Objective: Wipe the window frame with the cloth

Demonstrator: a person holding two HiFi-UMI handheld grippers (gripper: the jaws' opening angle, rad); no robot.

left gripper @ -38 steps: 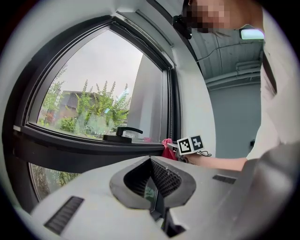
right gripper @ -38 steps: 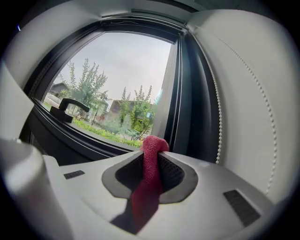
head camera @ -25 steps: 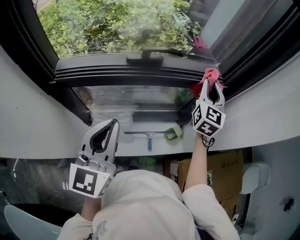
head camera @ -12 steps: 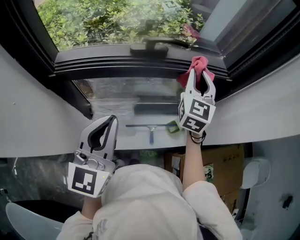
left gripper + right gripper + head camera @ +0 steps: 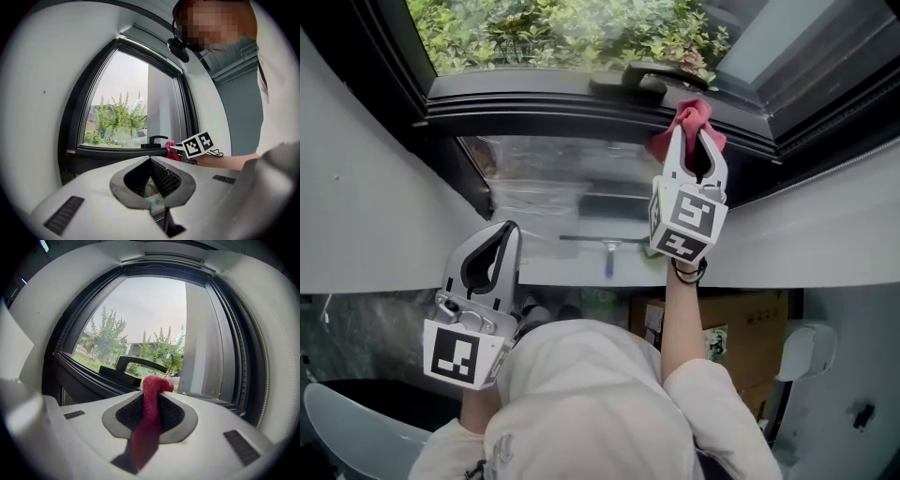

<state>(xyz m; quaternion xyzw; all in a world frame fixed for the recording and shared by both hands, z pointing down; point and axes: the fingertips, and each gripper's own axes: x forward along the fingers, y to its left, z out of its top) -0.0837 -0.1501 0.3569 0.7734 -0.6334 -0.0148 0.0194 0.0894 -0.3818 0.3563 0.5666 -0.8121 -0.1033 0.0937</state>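
Observation:
A red cloth (image 5: 688, 116) is pinched in my right gripper (image 5: 695, 133), which is shut on it and holds it against the dark window frame (image 5: 534, 101), just right of the black window handle (image 5: 639, 79). In the right gripper view the cloth (image 5: 151, 413) runs up between the jaws and folds over their tips, with the handle (image 5: 138, 366) and the frame (image 5: 86, 376) close ahead. My left gripper (image 5: 500, 234) hangs low at the left, shut with nothing in it. From the left gripper view (image 5: 151, 160) I see the right gripper's marker cube (image 5: 197, 144) and the cloth (image 5: 172, 151) at the frame.
A squeegee (image 5: 607, 249) lies on the ledge below the window. A cardboard box (image 5: 745, 328) stands under the ledge at the right. White walls (image 5: 375, 206) close in on both sides of the window. Green bushes show through the glass.
My right gripper has slid the cloth leftward along the frame, from the right corner to beside the handle. The left gripper has stayed low and shut.

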